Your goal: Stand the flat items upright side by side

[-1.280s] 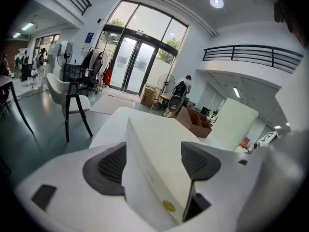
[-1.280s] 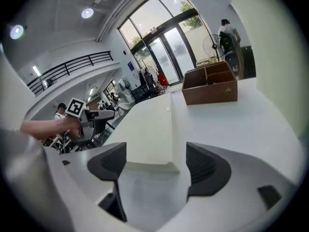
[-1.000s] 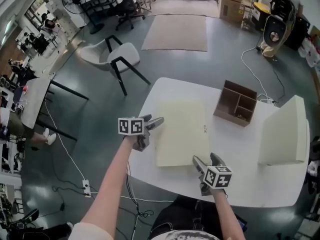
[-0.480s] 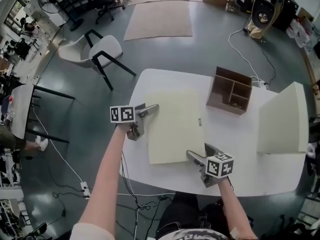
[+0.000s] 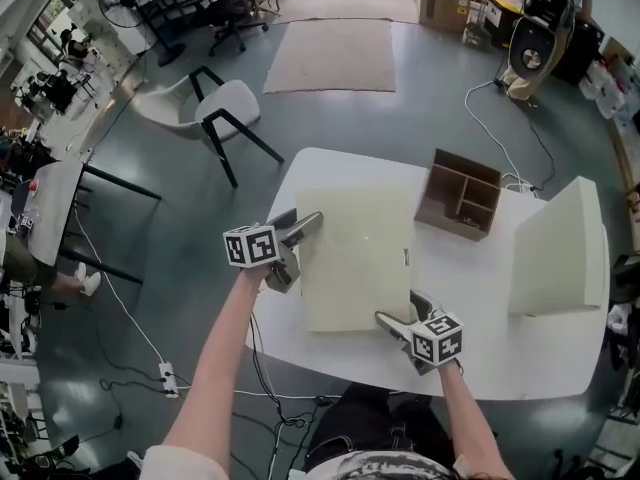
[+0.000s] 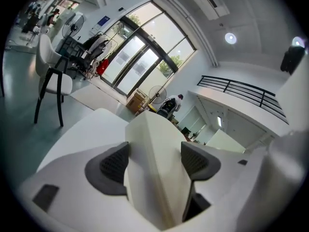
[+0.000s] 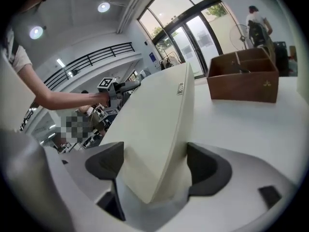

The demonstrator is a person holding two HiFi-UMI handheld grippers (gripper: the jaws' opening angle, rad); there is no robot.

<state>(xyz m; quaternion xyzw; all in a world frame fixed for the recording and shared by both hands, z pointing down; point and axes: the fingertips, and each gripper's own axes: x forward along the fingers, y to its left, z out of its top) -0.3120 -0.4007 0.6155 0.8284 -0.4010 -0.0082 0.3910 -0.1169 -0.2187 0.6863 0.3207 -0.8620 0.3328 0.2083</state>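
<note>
White table, grey floor. Thick cream panel, clamped by left gripper (9 o'clock, jaws just closing) and right gripper (5 o'clock).

On the surface the flat panel is central, the box upper right of it (close), the second panel far right.

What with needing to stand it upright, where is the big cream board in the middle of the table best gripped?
Probably by its thin edges, not its faces: take the board midway along its left edge and at its near right corner, coming in from the sides, about level with the table. Its faces are too broad to span; its thickness fits between jaws, and two spread grips should stop twisting.
</note>
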